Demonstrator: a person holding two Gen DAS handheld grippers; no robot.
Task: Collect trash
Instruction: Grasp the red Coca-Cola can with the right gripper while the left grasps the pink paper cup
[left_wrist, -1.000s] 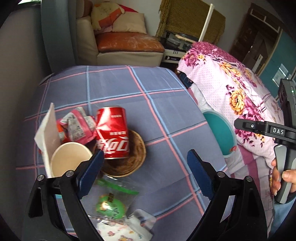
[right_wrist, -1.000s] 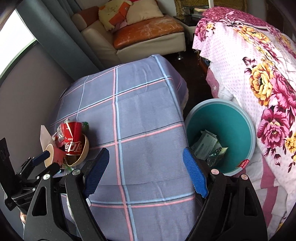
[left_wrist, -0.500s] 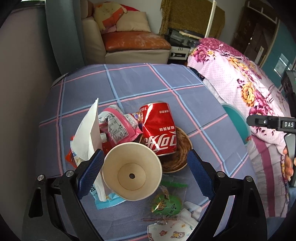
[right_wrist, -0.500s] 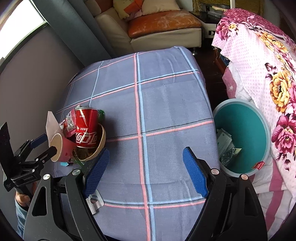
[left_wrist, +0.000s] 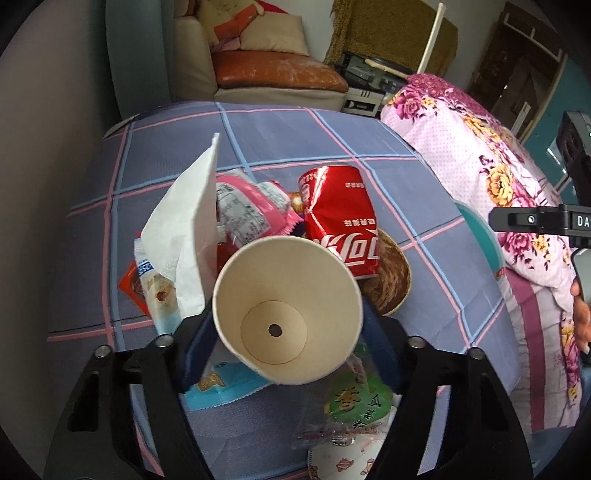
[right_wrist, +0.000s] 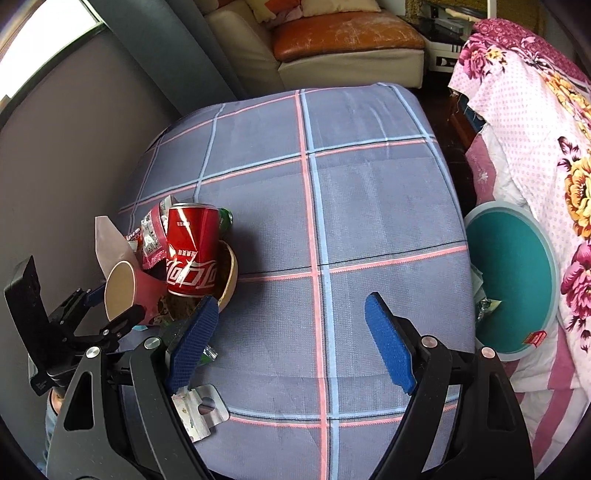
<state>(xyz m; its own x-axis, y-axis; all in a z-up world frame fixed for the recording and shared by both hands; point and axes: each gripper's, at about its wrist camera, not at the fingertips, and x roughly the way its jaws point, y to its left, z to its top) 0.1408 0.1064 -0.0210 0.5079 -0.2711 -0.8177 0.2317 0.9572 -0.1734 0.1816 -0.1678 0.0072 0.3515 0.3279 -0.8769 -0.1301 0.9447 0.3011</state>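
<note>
The paper cup (left_wrist: 288, 310), tipped on the counter (right_wrist: 369, 206) beside the crushed can (left_wrist: 341, 225), is being straddled by the downward-angled left gripper (left_wrist: 288, 332), its fingers just closing in; the right gripper (right_wrist: 291, 339) is being held wide open, empty

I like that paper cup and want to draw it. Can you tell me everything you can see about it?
The paper cup is cream inside and pink outside. It lies tipped on its side, its open mouth facing the left wrist camera, and a small dark spot marks the middle of its round bottom. It sits between the blue pads of the left gripper, whose jaws have just been closing and now sit against its sides. The red cola can and a white napkin are right behind it.
</note>
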